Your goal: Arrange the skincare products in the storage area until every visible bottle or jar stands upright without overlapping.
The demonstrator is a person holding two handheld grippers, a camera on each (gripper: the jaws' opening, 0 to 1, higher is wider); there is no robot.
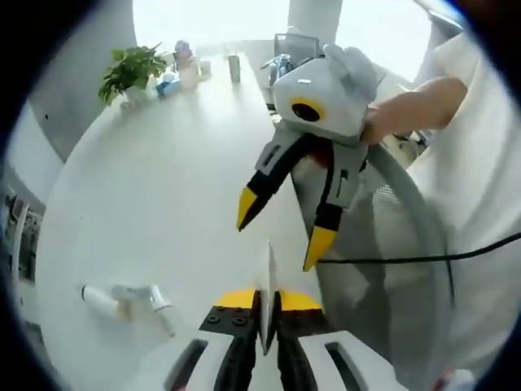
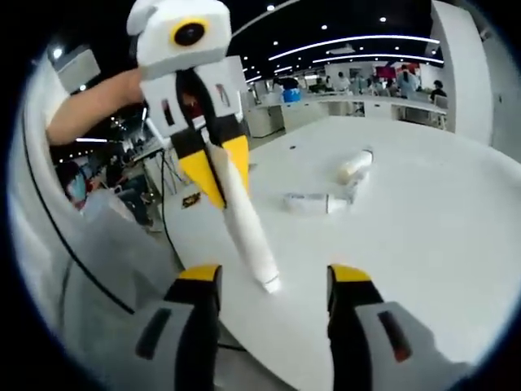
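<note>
In the left gripper view, a small green potted plant (image 1: 130,72) stands at about 11 o'clock on the round white surface (image 1: 163,204), and two white skincare tubes (image 1: 130,300) lie flat near 8 o'clock. The left gripper (image 1: 269,303) has its yellow-tipped jaws closed on a long thin white tube (image 1: 269,281), which is seen end-on between them. At about 2 o'clock the right gripper (image 1: 281,232) hangs over the surface edge with its jaws spread wide and nothing between them. In the right gripper view, the long thin white tube (image 2: 248,232) slants down from the left gripper (image 2: 216,175) at 11 o'clock, its capped end between the open jaws of the right gripper (image 2: 275,281), touching neither of them. The two lying tubes (image 2: 330,189) rest near 2 o'clock.
</note>
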